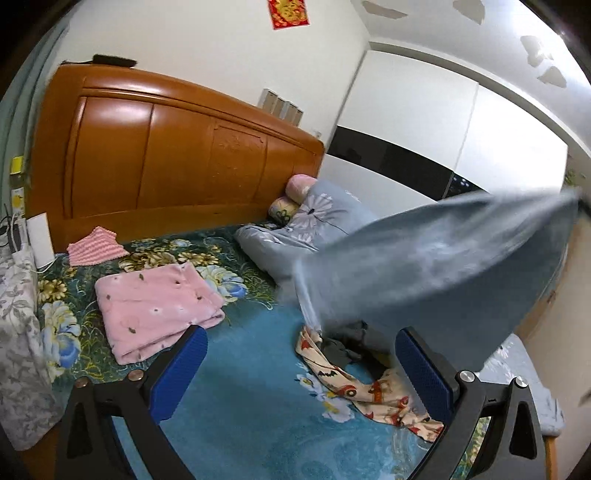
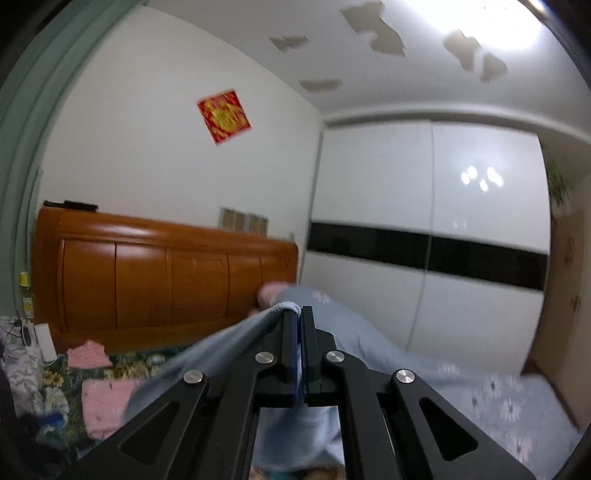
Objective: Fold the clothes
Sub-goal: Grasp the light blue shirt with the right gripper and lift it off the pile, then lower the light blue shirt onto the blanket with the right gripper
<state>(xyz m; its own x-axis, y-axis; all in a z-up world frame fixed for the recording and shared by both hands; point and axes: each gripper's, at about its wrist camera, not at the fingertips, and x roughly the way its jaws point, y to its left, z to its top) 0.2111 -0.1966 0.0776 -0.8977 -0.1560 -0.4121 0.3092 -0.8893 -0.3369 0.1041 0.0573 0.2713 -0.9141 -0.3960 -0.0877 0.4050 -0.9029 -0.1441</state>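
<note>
One garment, a blue cloth [image 1: 436, 266], hangs at the right of the frame, pinched at its edge by my right tongs [image 2: 298, 314] so it drapes free to be sorted. My left tongs [image 1: 301, 373] gape empty above the bed [image 1: 251, 369].

walls white, red square decoration [image 2: 224, 116] | ceiling paint peeling [image 2: 376, 31] | orange wooden headboard [image 1: 166, 147] at bed's head edge | white wardrobe [image 2: 424, 240], black band | bright overhead light
</note>
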